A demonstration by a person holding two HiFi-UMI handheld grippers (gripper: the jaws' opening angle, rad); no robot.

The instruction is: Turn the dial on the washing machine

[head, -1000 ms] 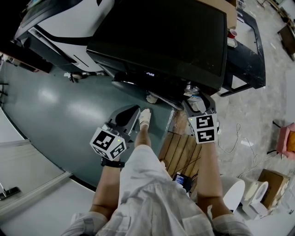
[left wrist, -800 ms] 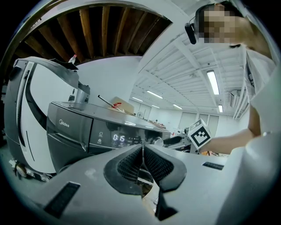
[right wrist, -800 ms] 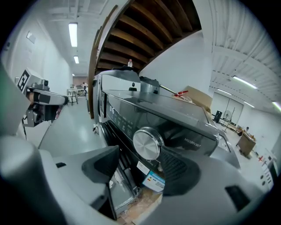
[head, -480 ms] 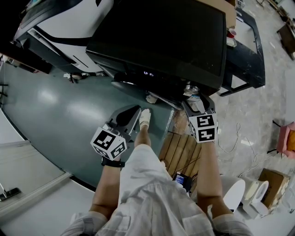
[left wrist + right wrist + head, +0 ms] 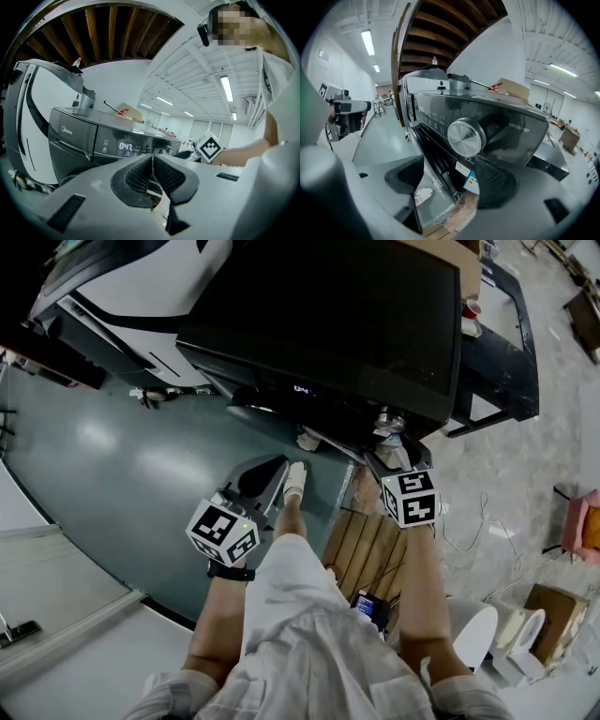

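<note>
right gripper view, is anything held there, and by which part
Nothing is held: the right gripper is open, its jaws apart, with the dial just beyond them and not clamped.

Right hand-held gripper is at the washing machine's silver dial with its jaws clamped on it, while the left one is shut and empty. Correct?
Not clamped: the right gripper view shows the right hand-held gripper with jaws wide apart and the silver dial of the washing machine ahead of them, ungripped. The left hand-held gripper is shut and empty, as stated.
</note>
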